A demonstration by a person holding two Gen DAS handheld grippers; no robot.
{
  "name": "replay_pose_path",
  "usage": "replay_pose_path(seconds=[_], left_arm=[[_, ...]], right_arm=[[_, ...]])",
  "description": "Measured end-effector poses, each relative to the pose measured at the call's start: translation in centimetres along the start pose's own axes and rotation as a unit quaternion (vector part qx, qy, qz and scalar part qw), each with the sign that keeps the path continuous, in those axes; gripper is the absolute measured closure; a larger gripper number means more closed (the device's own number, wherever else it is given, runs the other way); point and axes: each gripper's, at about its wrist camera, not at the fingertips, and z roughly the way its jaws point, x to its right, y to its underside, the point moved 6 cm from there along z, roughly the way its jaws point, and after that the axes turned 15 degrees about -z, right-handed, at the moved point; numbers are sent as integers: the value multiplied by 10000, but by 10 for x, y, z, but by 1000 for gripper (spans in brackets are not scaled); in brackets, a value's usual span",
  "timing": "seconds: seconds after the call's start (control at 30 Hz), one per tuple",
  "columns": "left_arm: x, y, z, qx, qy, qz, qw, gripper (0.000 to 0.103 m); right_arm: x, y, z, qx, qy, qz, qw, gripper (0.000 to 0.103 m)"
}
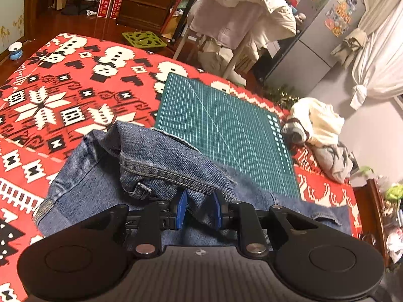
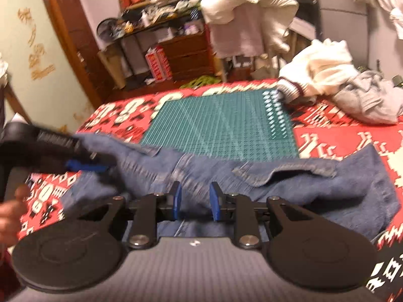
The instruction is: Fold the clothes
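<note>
Folding barely begun: denim jeans point(image 1: 161, 156) lying rumpled across bed point(image 1: 50, 95) and cutting mat point(image 1: 226, 125); left gripper point(image 1: 199, 207) jaws pinching waistband, right gripper point(image 2: 194, 201) jaws narrowly parted, apparently empty.

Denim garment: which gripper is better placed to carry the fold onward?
Probably the left gripper: the denim garment is bunched between its blue pads, with a flap already lifted. The right gripper has cloth between wide-apart pads, its view too blurred to confirm a hold.
</note>
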Motion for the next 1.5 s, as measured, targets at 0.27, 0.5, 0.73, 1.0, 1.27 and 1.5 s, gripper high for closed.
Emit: replay_pose_path(seconds=[0.27, 0.5, 0.73, 1.0, 1.27, 1.5], left_arm=[[-2, -14, 5, 72, 185, -311, 9993, 82], [-3, -13, 1, 105, 208, -373, 9990, 82], [-3, -11, 0, 95, 247, -396, 9989, 82], [-10, -12, 5, 53, 152, -473, 9987, 82], [-9, -6, 15, -121, 51, -355, 9993, 82], [-12, 3, 30, -450, 34, -398, 9982, 83]], right_arm=[[22, 24, 23, -861, 445, 565, 9937, 76], [39, 5, 13, -201, 1110, 416, 9927, 76], [45, -16, 27, 165, 1437, 70, 9895, 76], [69, -26, 42, 399, 1503, 421, 9869, 76], [60, -12, 49, -189, 948, 826, 9919, 76], [47, -5, 70, -512, 814, 629, 9934, 76]])
